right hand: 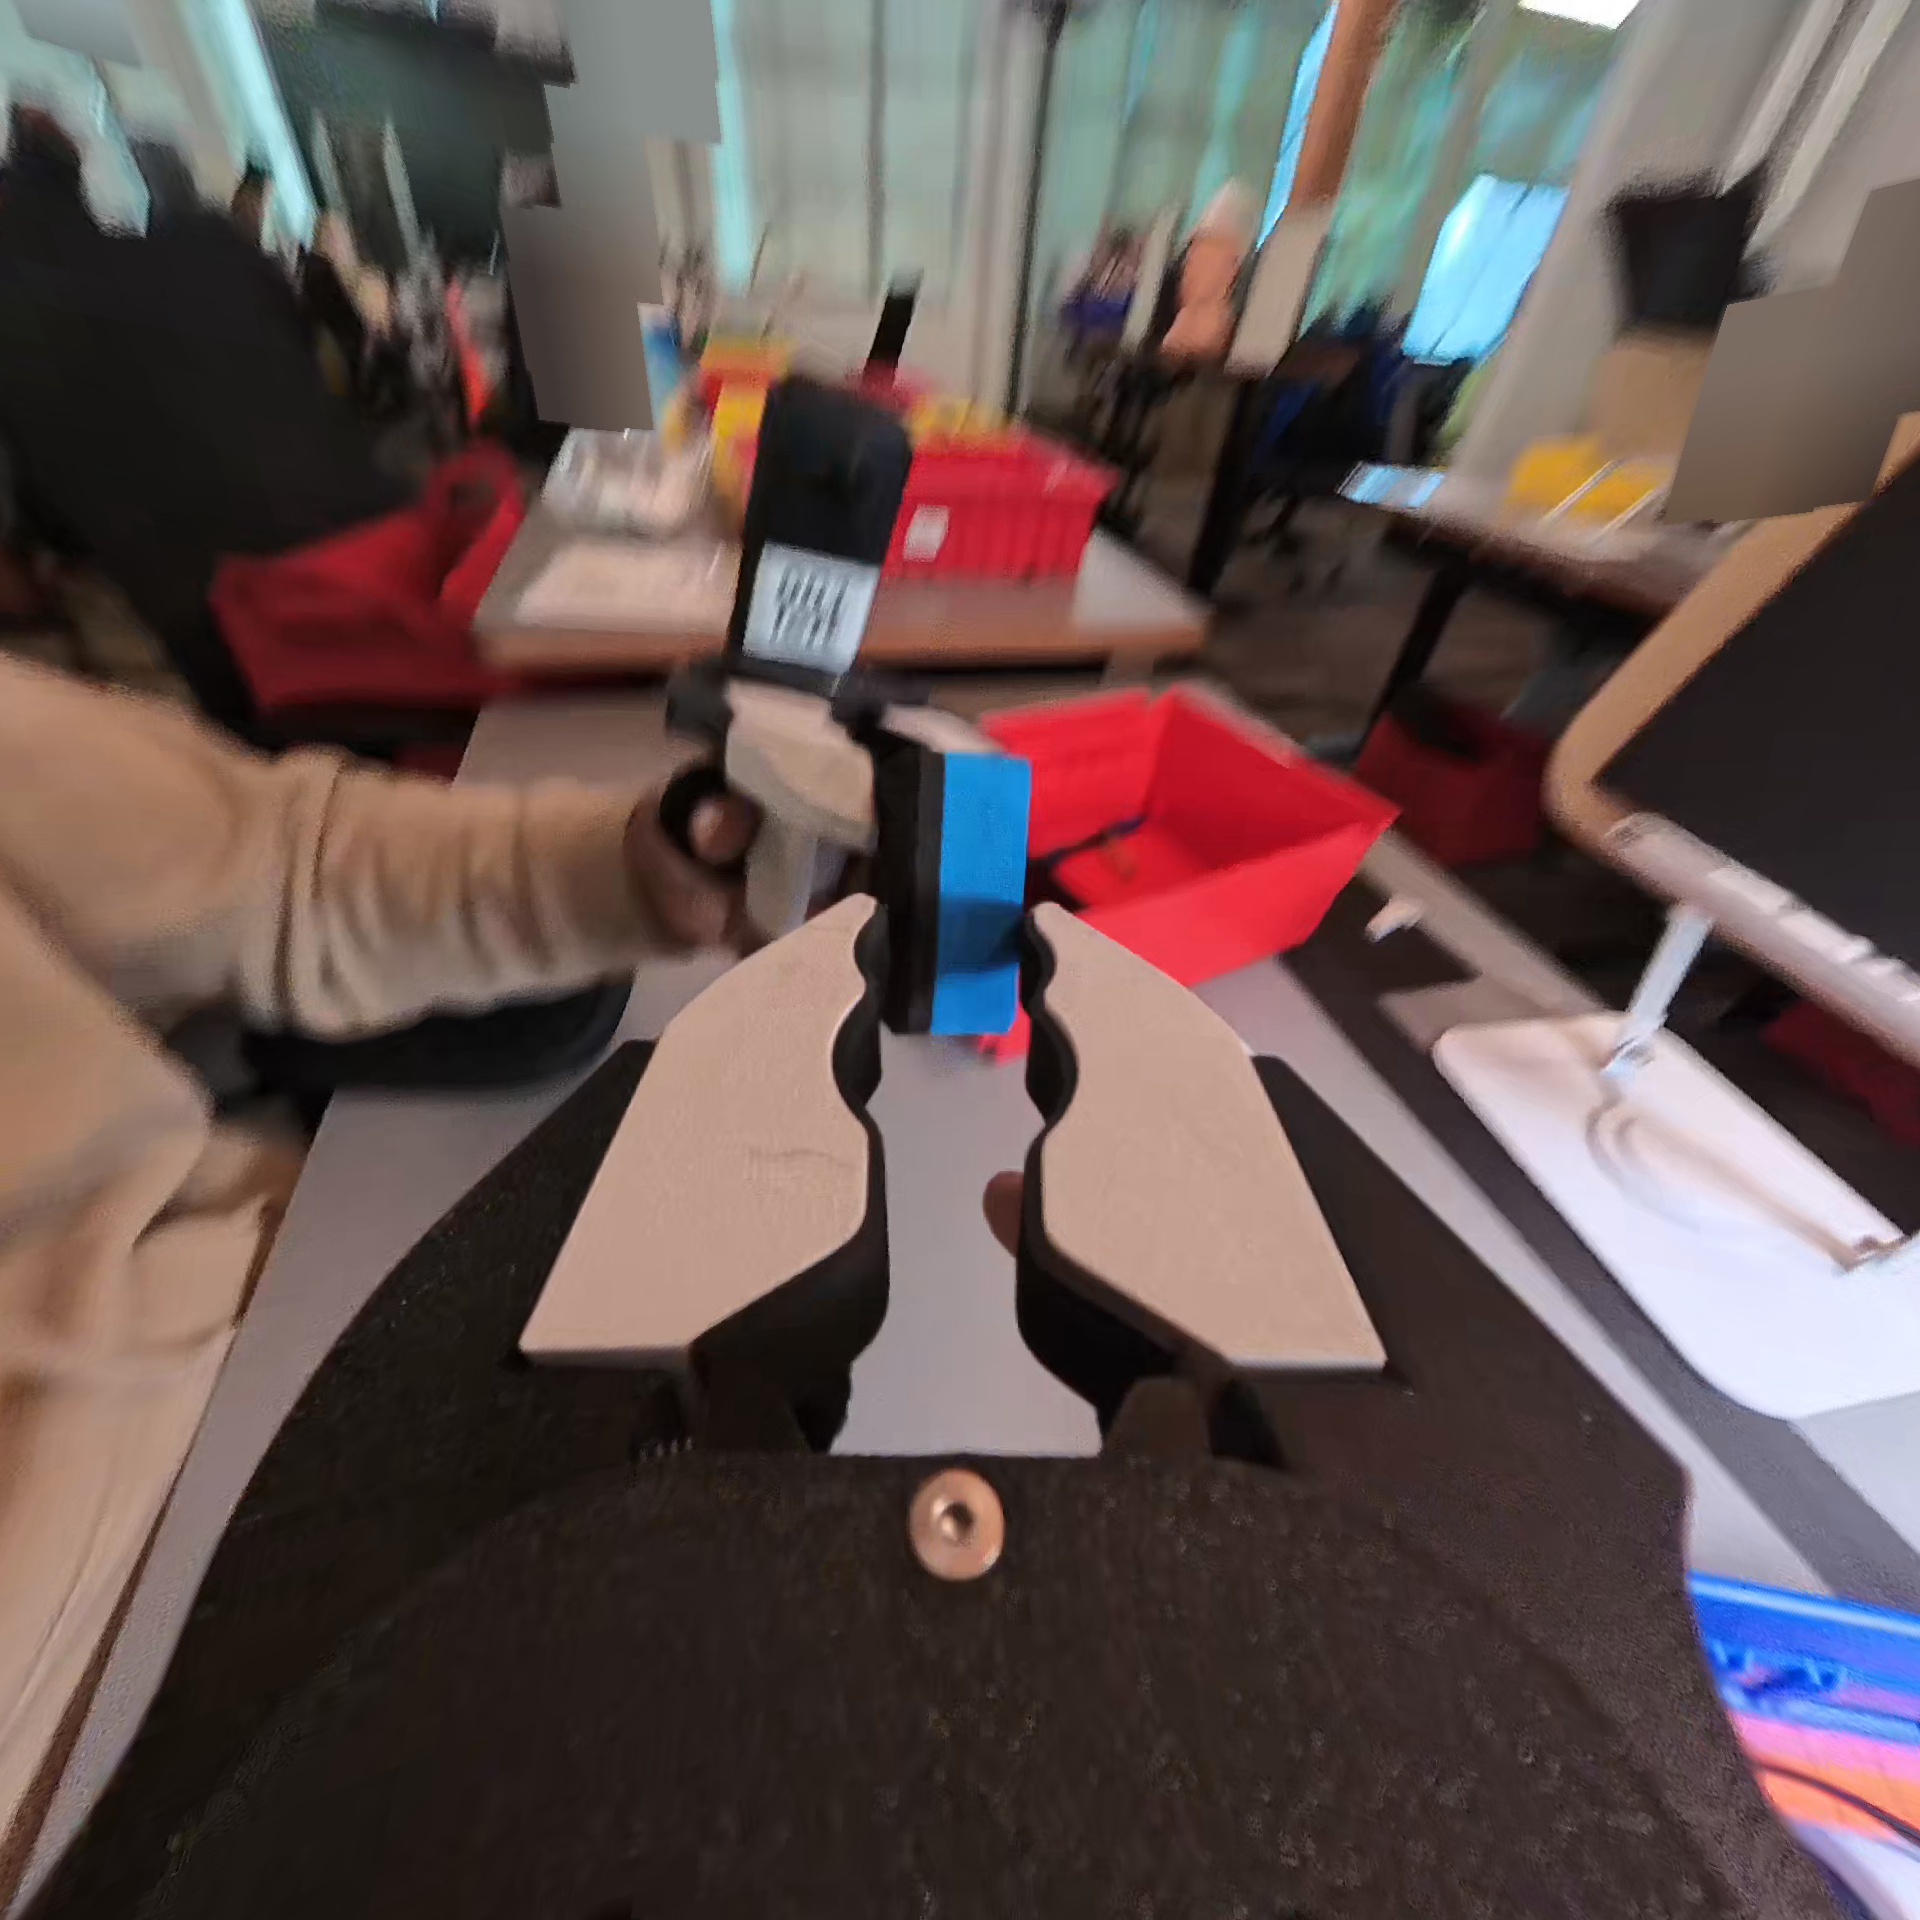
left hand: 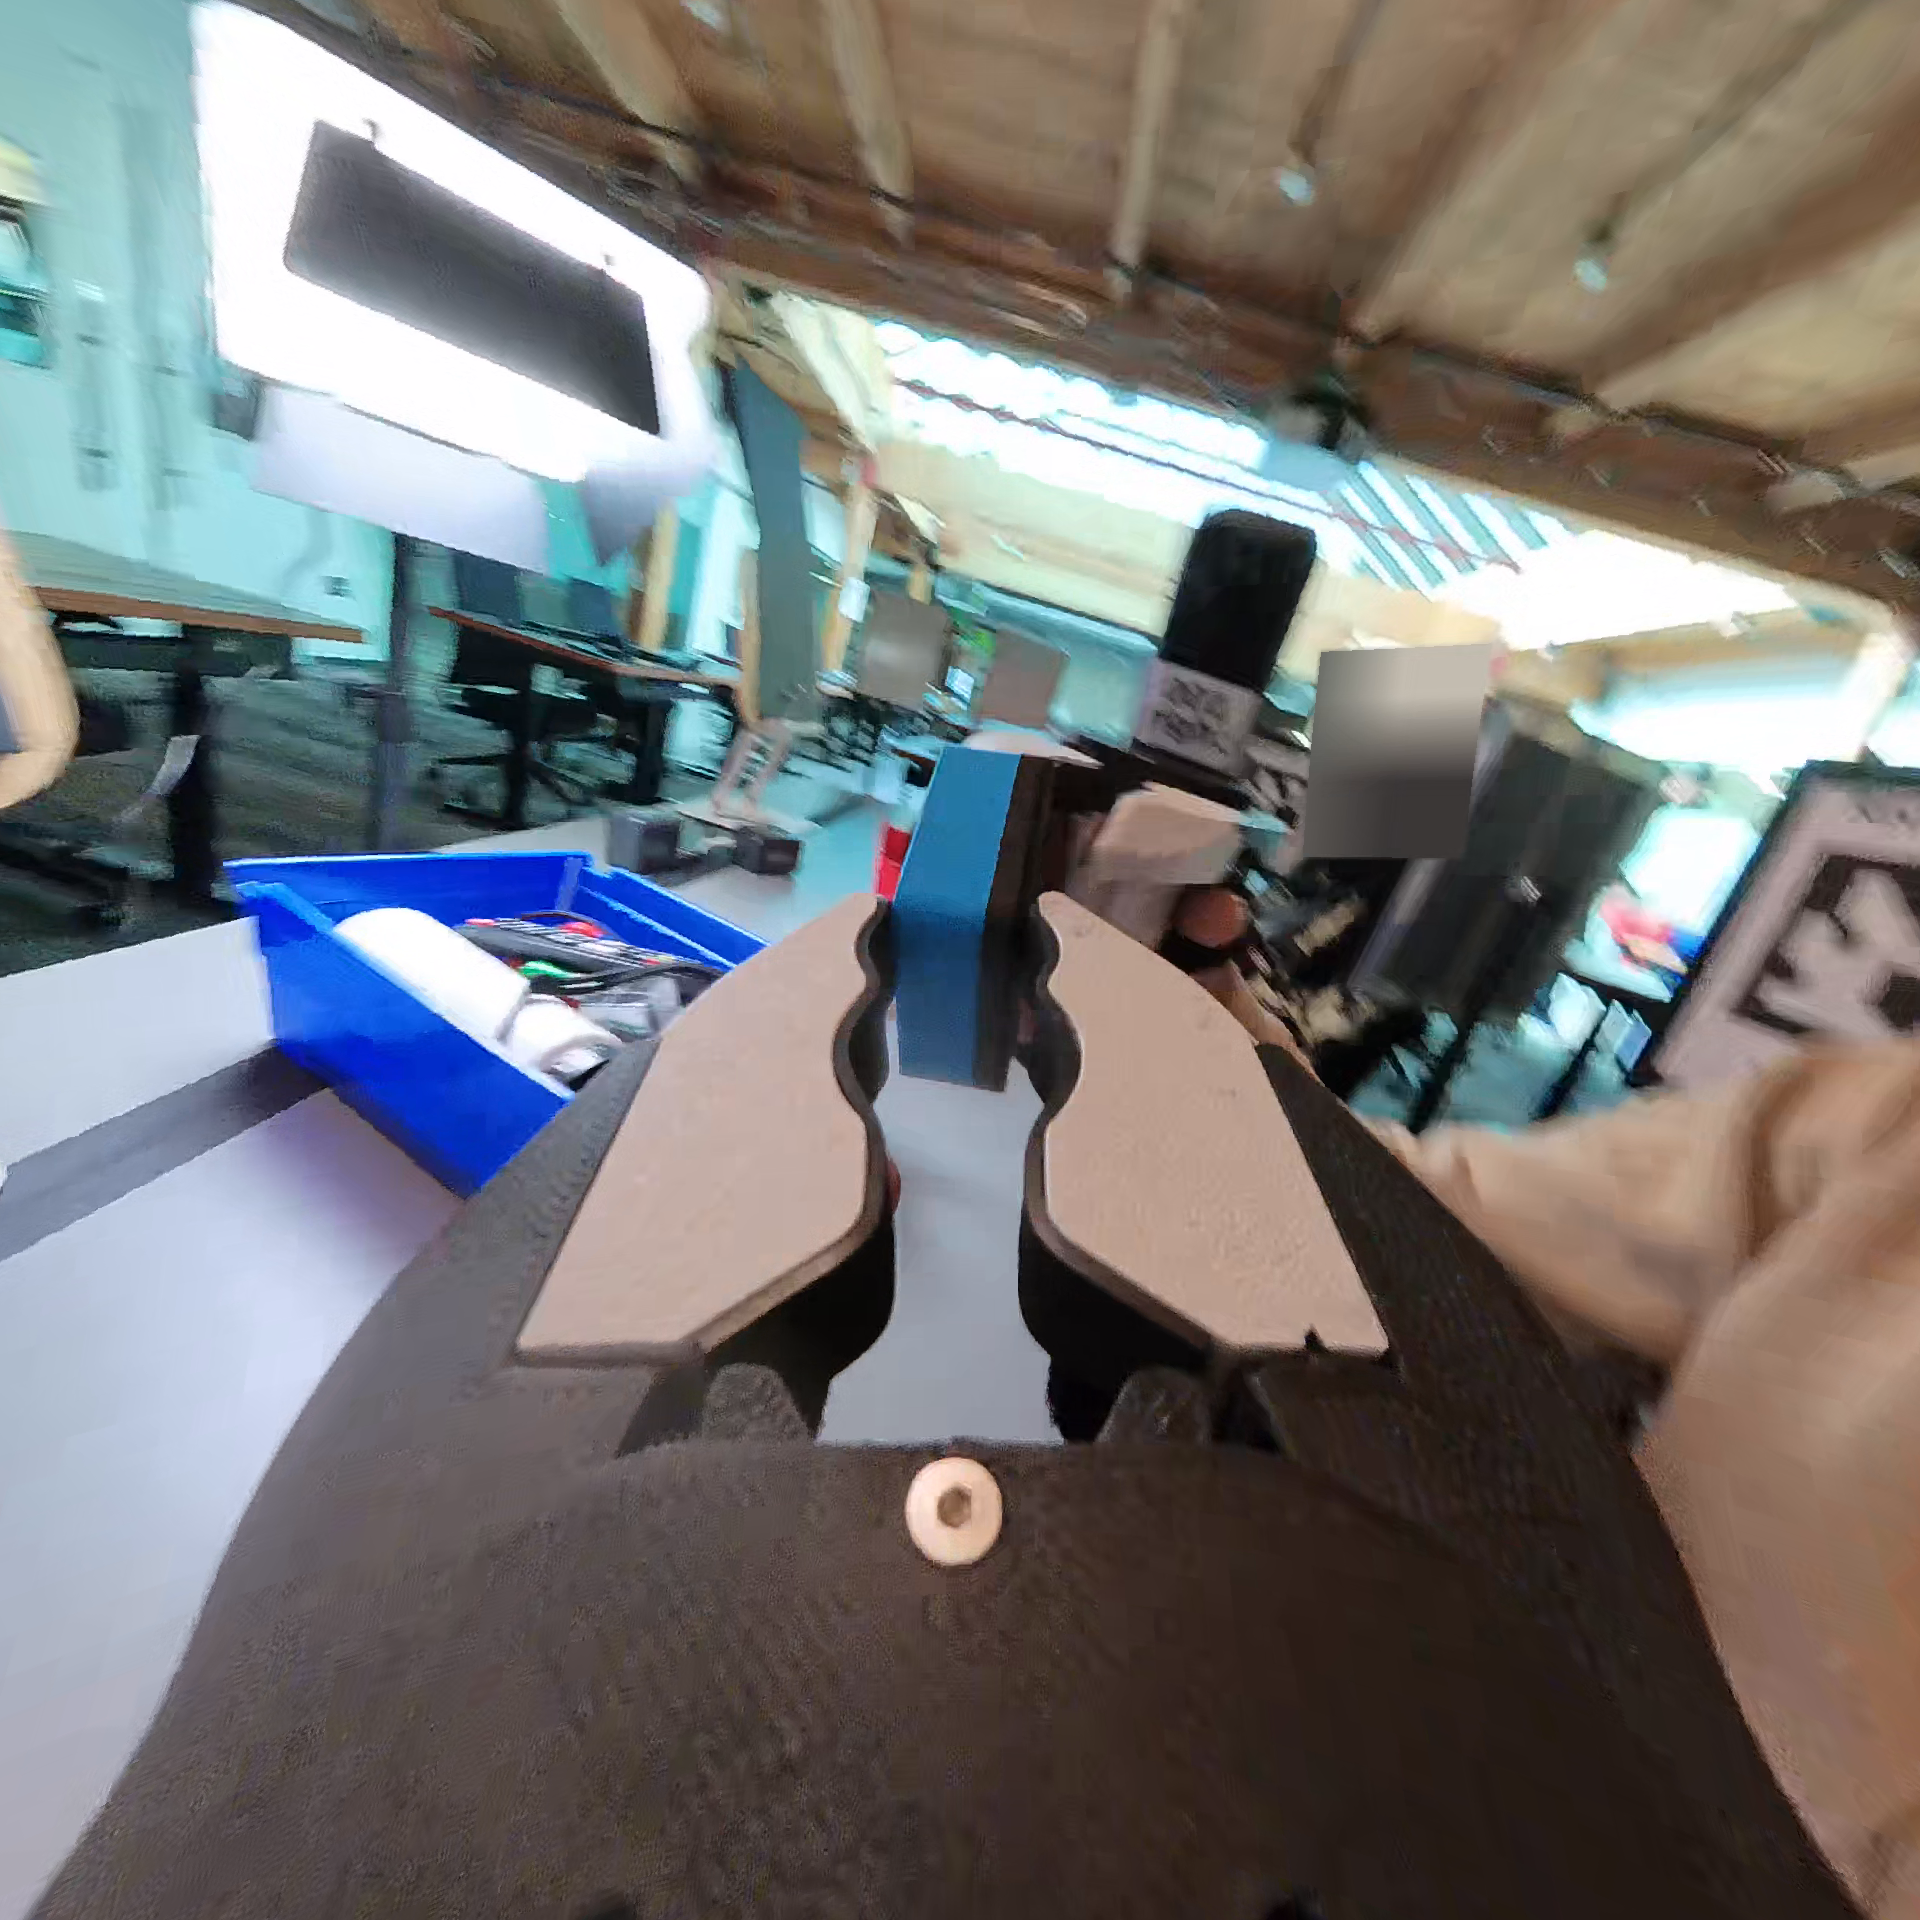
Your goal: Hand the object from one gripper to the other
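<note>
The object is a foam block with a blue layer and a black layer [left hand: 940,935], held upright above the grey table [left hand: 156,1351]. My left gripper [left hand: 961,920] has both fingertips pressed against its sides. In the right wrist view the same block [right hand: 977,862] sits between the tips of my right gripper [right hand: 954,925], and the blue foam is dented at the right finger. The two grippers face each other across the block. The right gripper's body [left hand: 1153,831] shows behind the block. The left gripper's body [right hand: 790,769] and the hand holding it show behind the block too.
A blue bin [left hand: 395,1039] with a white roll and tools stands on the table to the left. A red bin [right hand: 1195,842] stands beyond the block. A monitor on a white stand [right hand: 1683,1164] is at the right. A beige sleeve [right hand: 312,862] crosses the left side. My left and right fingertips are right by each other.
</note>
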### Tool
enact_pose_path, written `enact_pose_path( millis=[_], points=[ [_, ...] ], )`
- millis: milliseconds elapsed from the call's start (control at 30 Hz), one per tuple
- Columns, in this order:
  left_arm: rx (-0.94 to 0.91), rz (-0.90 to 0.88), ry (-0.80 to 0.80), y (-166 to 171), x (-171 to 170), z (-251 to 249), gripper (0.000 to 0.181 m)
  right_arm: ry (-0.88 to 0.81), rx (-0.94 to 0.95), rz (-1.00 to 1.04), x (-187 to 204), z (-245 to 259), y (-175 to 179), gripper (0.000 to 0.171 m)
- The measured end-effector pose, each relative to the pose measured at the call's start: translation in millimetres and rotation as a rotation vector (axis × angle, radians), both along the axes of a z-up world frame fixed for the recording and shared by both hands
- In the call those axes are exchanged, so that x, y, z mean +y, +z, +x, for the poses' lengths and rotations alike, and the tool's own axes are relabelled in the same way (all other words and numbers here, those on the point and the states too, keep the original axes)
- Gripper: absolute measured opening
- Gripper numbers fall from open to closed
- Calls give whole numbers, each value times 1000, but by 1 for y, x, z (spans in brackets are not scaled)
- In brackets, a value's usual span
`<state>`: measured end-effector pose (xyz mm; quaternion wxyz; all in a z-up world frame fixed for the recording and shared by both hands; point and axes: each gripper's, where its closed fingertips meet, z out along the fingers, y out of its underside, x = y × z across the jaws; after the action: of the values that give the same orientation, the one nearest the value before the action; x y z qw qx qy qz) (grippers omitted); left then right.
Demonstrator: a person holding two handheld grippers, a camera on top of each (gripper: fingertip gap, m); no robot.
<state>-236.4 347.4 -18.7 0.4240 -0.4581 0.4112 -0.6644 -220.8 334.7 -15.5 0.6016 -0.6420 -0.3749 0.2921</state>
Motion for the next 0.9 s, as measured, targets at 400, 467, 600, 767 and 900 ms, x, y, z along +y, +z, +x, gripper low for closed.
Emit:
enact_pose_path(
  millis=[400, 467, 600, 767, 900],
  points=[
    [-134, -443, 155, 0, 28, 0, 23, -607, -437, 700, 41, -16, -10, 69],
    [-147, -465, 90, 2, 20, 3, 22, -639, -416, 749, 37, -8, 0, 55],
    [-73, -256, -107, 10, -2, 2, 38, -414, -307, 563, 25, 0, 9, 54],
    [118, 218, -63, -7, -16, -4, 63, -18, -302, 252, -11, 3, -11, 54],
    [274, 413, -133, -34, -42, 1, 68, 168, -316, 117, -29, -10, -33, 54]
  ],
)
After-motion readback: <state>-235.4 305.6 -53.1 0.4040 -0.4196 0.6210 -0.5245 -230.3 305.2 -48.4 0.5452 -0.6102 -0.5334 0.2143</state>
